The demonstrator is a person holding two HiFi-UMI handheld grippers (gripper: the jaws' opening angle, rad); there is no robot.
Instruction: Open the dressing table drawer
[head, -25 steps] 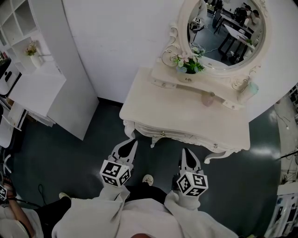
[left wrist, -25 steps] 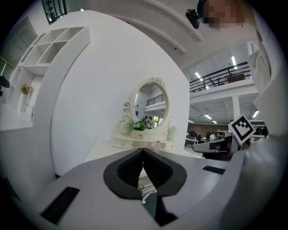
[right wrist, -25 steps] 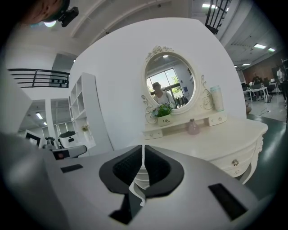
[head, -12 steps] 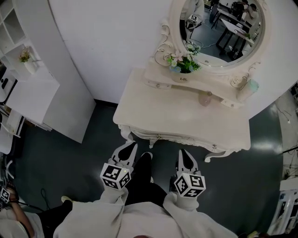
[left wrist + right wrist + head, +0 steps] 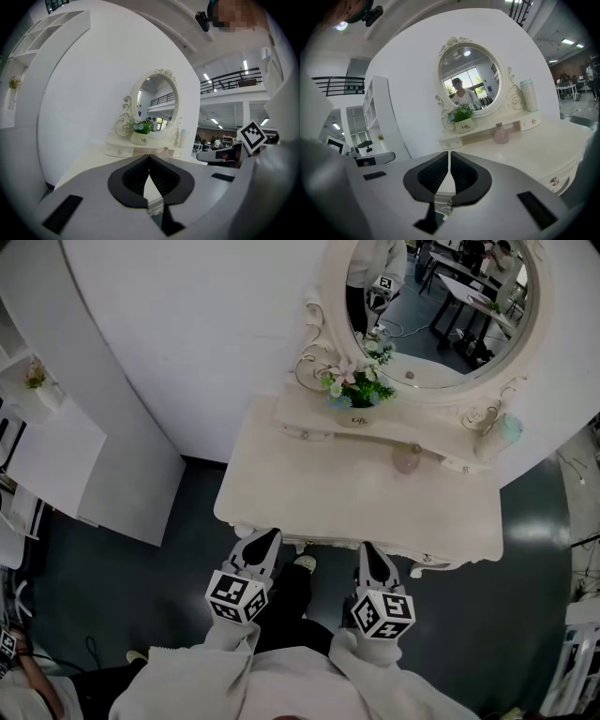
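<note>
The cream dressing table [image 5: 281, 493] stands against the wall under an oval mirror [image 5: 436, 306]. Its drawer front is mostly hidden below the carved front edge; one small knob [image 5: 553, 181] shows in the right gripper view. My left gripper [image 5: 262, 542] is shut and empty, its tips just short of the table's front edge on the left. Beside it my right gripper [image 5: 369, 552] is shut too, with nothing between the jaws. In the gripper views, the left gripper [image 5: 149, 157] and right gripper [image 5: 449, 153] point over the tabletop toward the mirror.
A flower pot [image 5: 354, 401], a pink bottle [image 5: 407, 458] and a teal-capped bottle [image 5: 503, 432] stand on or by the table's back shelf. White shelving [image 5: 56, 446] stands at the left on the dark floor [image 5: 112, 596]. My shoe [image 5: 305, 563] is between the grippers.
I have moved closer to the table. Both grippers have come forward from open floor up to its front edge. Their jaws stayed shut.
</note>
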